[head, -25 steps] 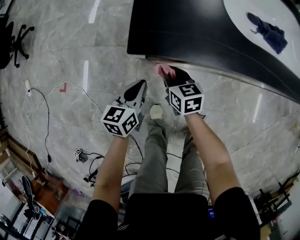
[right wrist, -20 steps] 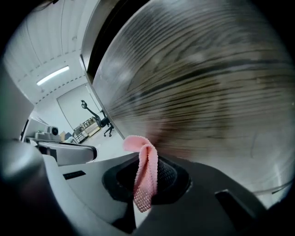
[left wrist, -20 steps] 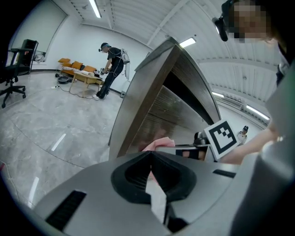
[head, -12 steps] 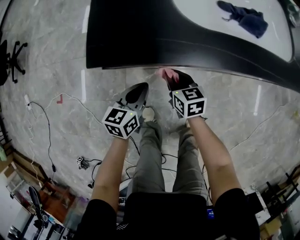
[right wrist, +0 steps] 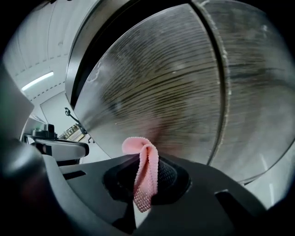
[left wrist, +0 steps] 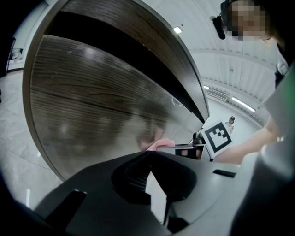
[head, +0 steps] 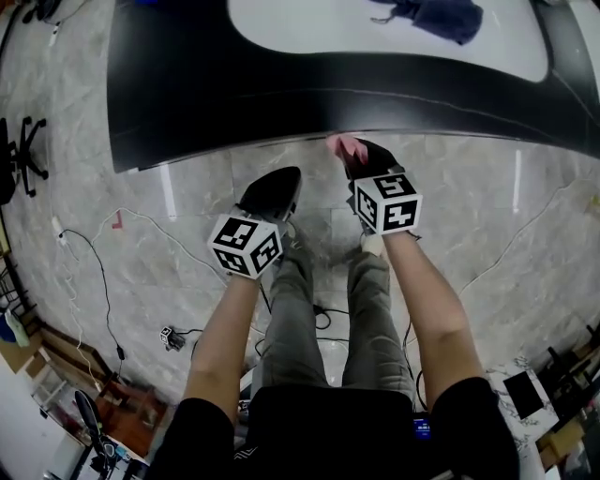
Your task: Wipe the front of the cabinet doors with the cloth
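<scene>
Right gripper [right wrist: 146, 184]: jaws closed on a folded pink cloth [right wrist: 145, 166]. Its free loop points at the dark wood-grain cabinet door [right wrist: 161, 83]; contact cannot be confirmed.

Left gripper [left wrist: 150, 159]: jaws together, nothing held, near the same front.

Judgement: press the loop flat to the panel and stroke along the grain. Overlap the passes and carry them across the door seam [right wrist: 220, 69]. Keep the hard jaw tips off the finish.

Only the head view shows the worktop [head: 309, 23] above, with a dark blue cloth [head: 441, 14] lying on it. Only the right gripper view shows the seam and grain.
</scene>
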Action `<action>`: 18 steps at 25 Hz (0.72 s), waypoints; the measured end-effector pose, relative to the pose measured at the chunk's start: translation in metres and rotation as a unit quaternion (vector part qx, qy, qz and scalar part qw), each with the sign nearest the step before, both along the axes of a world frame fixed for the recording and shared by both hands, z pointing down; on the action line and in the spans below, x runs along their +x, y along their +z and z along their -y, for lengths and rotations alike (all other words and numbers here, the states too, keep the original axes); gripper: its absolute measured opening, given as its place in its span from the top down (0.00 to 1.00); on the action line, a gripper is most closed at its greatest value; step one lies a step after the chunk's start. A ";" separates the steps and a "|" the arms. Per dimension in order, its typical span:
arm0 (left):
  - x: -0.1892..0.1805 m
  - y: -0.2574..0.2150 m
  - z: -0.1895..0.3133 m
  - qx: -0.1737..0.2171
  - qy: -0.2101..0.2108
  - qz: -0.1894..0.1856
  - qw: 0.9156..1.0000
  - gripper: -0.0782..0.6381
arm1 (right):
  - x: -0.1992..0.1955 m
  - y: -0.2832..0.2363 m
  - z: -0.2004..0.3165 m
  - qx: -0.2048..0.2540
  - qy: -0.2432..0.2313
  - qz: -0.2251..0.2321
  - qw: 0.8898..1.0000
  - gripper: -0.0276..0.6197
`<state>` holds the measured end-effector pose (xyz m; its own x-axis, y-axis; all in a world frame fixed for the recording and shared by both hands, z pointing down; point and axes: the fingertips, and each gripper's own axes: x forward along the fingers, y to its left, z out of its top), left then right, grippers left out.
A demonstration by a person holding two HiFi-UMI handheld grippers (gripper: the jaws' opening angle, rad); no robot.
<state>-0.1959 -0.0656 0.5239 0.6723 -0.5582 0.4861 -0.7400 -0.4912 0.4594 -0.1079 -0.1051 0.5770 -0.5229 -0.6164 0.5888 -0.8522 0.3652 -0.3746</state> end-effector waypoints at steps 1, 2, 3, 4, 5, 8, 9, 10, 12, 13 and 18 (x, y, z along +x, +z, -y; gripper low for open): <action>0.007 0.001 0.001 -0.001 0.002 0.000 1.000 0.88 | 0.008 0.000 0.000 -0.001 0.003 0.000 1.000 0.89; 0.014 0.001 0.002 -0.001 0.004 0.001 1.000 0.88 | 0.016 0.001 0.000 -0.001 0.007 0.000 1.000 0.89; 0.021 0.001 0.003 -0.002 0.004 0.001 1.000 0.88 | 0.023 0.002 0.000 -0.003 0.010 0.000 1.000 0.89; 0.028 0.002 0.004 -0.002 0.004 0.000 1.000 0.88 | 0.031 0.003 0.000 -0.004 0.013 -0.001 1.000 0.89; 0.036 0.003 0.005 -0.003 0.003 -0.002 1.000 0.88 | 0.039 0.005 0.000 -0.007 0.018 -0.002 1.000 0.89; 0.061 0.004 0.006 -0.003 0.003 -0.008 1.000 0.88 | 0.060 0.011 0.001 -0.013 0.030 -0.001 0.999 0.89; 0.068 0.004 0.006 -0.002 0.007 -0.009 1.000 0.88 | 0.064 0.011 0.001 -0.013 0.031 0.001 0.999 0.89; 0.074 0.003 0.005 -0.001 0.010 -0.008 1.000 0.88 | 0.067 0.010 0.000 -0.013 0.031 0.003 0.999 0.89; 0.083 -0.002 0.001 0.002 0.013 -0.005 1.000 0.88 | 0.071 0.004 -0.006 -0.011 0.029 0.011 0.999 0.89; 0.086 -0.004 -0.002 0.002 0.011 -0.004 1.000 0.88 | 0.072 0.000 -0.011 -0.010 0.026 0.016 0.999 0.89; 0.101 -0.020 -0.012 0.010 -0.016 -0.004 1.000 0.88 | 0.076 -0.019 -0.037 -0.010 0.005 0.035 0.999 0.89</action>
<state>-0.0950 -0.0539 0.5038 0.6578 -0.5892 0.4692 -0.7519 -0.4771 0.4551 -0.0317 -0.0681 0.5577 -0.5574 -0.6100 0.5632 -0.8271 0.3494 -0.4402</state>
